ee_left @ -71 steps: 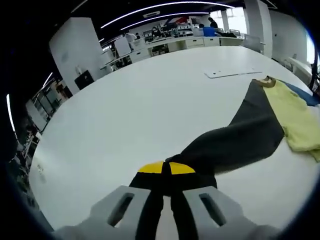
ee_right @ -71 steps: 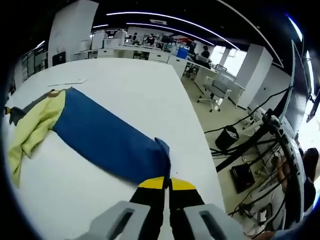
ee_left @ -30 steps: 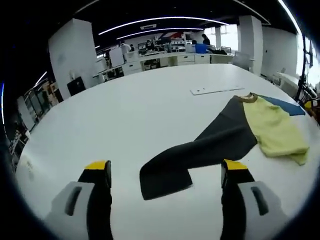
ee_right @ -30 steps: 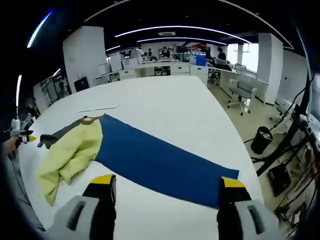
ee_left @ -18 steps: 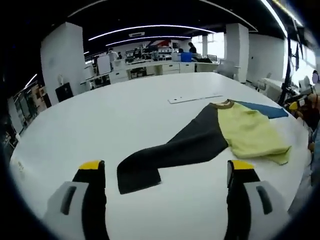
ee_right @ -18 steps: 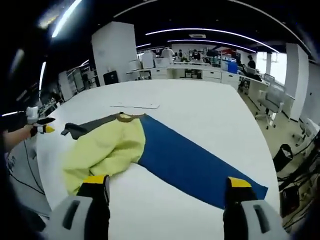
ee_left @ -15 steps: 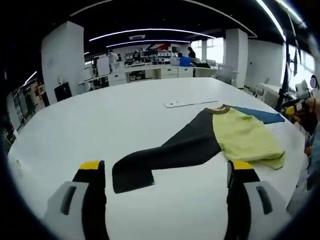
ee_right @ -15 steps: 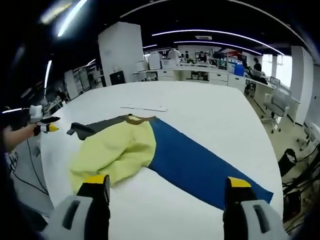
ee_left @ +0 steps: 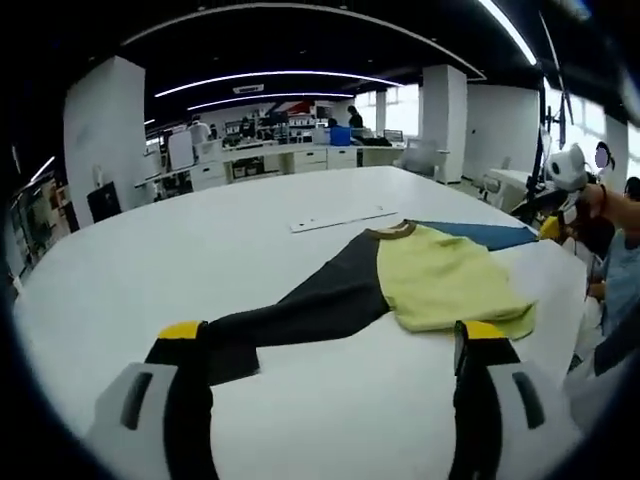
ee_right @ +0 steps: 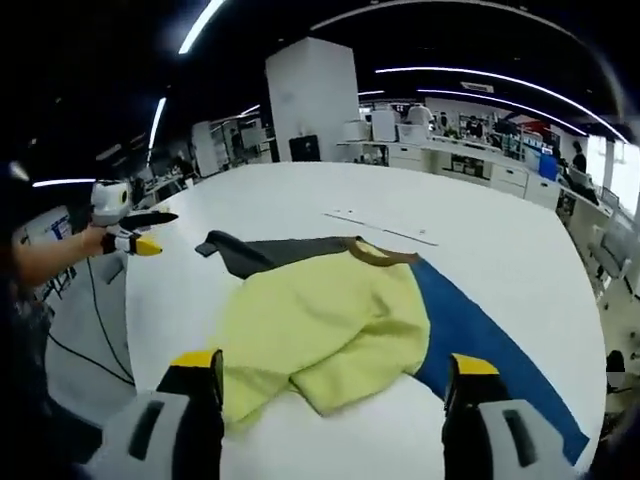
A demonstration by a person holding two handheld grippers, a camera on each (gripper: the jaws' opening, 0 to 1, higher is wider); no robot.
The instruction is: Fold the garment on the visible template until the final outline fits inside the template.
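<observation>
White table (ee_left: 150, 260) under spread garment (ee_right: 320, 320), flat strip (ee_left: 343, 219) beyond collar.

The dark sleeve (ee_left: 300, 315) has its cuff end tucked behind the left gripper (ee_left: 330, 345)'s near jaw, and the blue sleeve (ee_right: 495, 345) slips behind the right gripper (ee_right: 332, 375)'s jaw, so neither sleeve end can be made out. The yellow body (ee_right: 320, 330) lies bunched with its hem folded under, hiding its lower edge, and the pale strip (ee_left: 340, 219) past the collar is too thin and far off to tell whether it marks a template. At the far desks (ee_left: 290, 160) the people and gear are too small and blurred to read.
</observation>
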